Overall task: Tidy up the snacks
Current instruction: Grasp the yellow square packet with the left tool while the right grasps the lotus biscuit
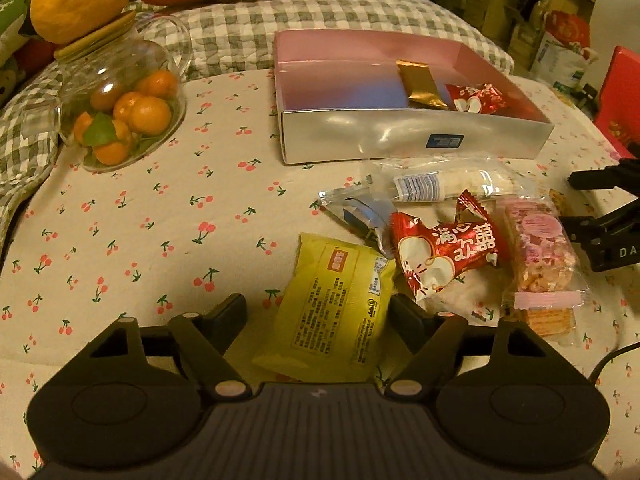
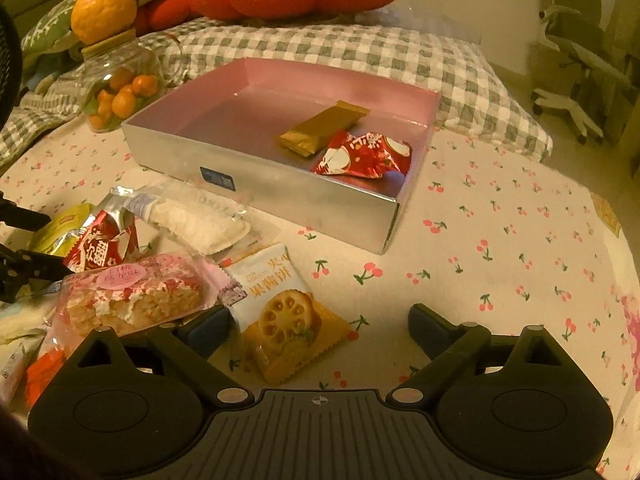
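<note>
Two tongs spread wide, left tongs [image 1: 318, 310] straddling yellow packet [image 1: 334, 308] — long axis pointing boxward.

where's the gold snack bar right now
The gold snack bar lies inside the silver box, toward its right end, beside the red candy packet in the right wrist view.

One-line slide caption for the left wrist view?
Open left hand-held gripper straddles yellow snack packet; silver box waits beyond.

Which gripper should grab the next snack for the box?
Left, probably: the left gripper stands open, straddling the yellow-green snack packet. The right gripper is open too, but the lotus-root cracker packet sits off-centre.
</note>
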The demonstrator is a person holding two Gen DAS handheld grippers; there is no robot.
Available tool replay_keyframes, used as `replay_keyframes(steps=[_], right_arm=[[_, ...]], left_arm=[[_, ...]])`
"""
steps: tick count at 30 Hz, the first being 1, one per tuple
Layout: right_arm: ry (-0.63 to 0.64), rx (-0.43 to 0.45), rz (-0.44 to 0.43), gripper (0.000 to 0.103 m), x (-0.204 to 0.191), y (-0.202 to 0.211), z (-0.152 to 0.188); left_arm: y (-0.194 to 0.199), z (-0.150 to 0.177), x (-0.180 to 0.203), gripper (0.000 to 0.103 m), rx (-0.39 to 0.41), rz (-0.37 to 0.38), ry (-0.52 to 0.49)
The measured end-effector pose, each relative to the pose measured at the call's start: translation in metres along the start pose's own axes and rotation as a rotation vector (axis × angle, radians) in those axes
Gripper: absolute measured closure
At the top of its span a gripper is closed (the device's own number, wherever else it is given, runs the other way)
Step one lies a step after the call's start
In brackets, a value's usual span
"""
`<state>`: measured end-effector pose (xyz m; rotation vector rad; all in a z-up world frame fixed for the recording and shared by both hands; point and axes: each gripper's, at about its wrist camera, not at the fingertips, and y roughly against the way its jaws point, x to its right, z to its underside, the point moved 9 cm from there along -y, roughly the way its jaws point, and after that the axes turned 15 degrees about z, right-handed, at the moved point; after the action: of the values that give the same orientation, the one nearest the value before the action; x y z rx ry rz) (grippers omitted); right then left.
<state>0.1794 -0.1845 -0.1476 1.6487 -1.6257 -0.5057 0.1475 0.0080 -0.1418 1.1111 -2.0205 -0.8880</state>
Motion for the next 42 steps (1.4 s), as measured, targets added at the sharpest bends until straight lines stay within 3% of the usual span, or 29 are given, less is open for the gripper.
replay_keyframes(steps=[7, 12, 15, 25, 42], right_arm=[[0.010, 0.015, -0.037, 0.024, -0.005, 0.005, -0.001], [0.025, 0.018, -0.082, 0.053, -0.012, 0.011, -0.003], [0.052, 0.019, -0.079, 0.062, -0.019, 0.014, -0.004], [-0.004, -0.088, -0.038, 0.064, -0.013, 0.016, -0.003], [-0.281, -0.206, -0.064, 0.064, 0.015, 0.041, -0.008]], left_arm=[[0.003, -0.001, -0.001, 0.048, -0.007, -0.002, 0.017], [0.005, 0.000, -0.004, 0.054, -0.010, -0.008, 0.050], [0.007, 0.000, -0.006, 0.054, -0.012, -0.017, 0.072], [0.015, 0.000, -0.012, 0.055, -0.023, -0.030, 0.163], [0.038, -0.010, -0.007, 0.055, 0.018, -0.009, 0.250]])
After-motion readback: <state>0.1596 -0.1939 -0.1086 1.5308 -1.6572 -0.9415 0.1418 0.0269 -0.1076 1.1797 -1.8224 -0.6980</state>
